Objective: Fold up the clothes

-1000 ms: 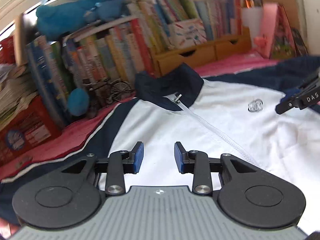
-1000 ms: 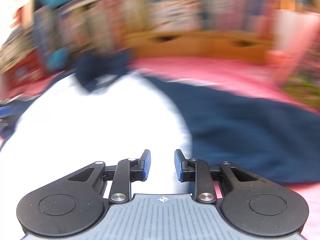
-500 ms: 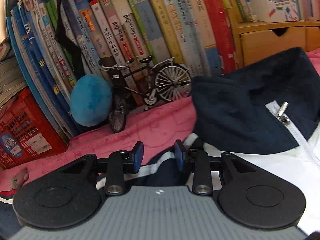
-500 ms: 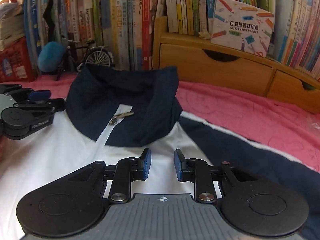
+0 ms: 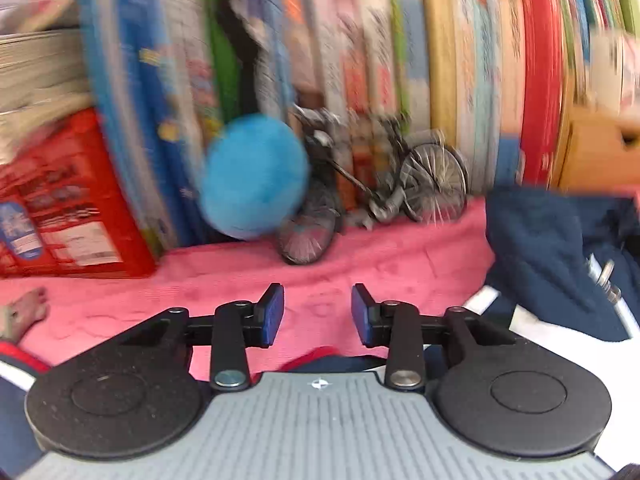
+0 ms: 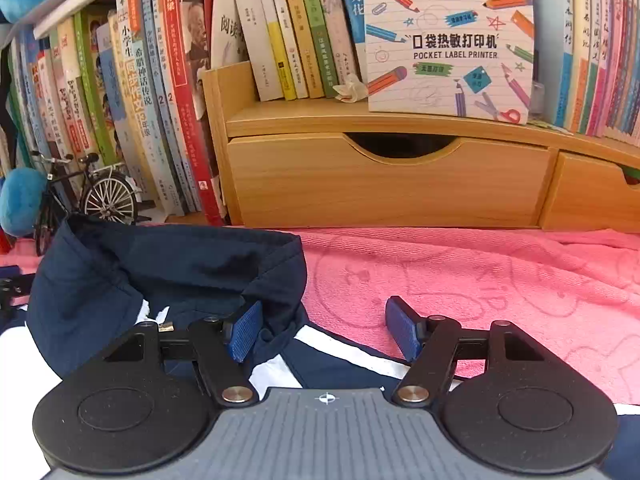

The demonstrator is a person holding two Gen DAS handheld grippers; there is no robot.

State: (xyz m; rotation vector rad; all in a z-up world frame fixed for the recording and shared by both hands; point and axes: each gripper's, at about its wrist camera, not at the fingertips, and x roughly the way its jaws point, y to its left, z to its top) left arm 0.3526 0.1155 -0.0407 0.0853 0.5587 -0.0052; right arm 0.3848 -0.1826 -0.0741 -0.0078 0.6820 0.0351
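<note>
A white and navy zip jacket lies flat on a pink cloth (image 6: 480,280). Its navy collar (image 6: 160,264) stands up at the left of the right wrist view and at the right of the blurred left wrist view, collar (image 5: 540,248), with the zipper pull (image 5: 604,276) beside it. My right gripper (image 6: 323,330) hovers over the jacket's shoulder just right of the collar; its jaws are opening and the pads press on nothing. My left gripper (image 5: 317,312) is narrowly open over bare pink cloth (image 5: 360,256) left of the collar, at the jacket's shoulder edge, holding nothing.
Rows of upright books (image 6: 160,100) close off the far side. A wooden drawer unit (image 6: 380,184) carries a label printer box (image 6: 448,44). A toy bicycle (image 5: 380,188), a blue plush ball (image 5: 252,176) and a red crate (image 5: 60,208) stand at the cloth's far left.
Both grippers have moved from over the jacket's white front up to its collar end. The left one slid left onto the pink cloth. The right gripper's jaws have spread wide.
</note>
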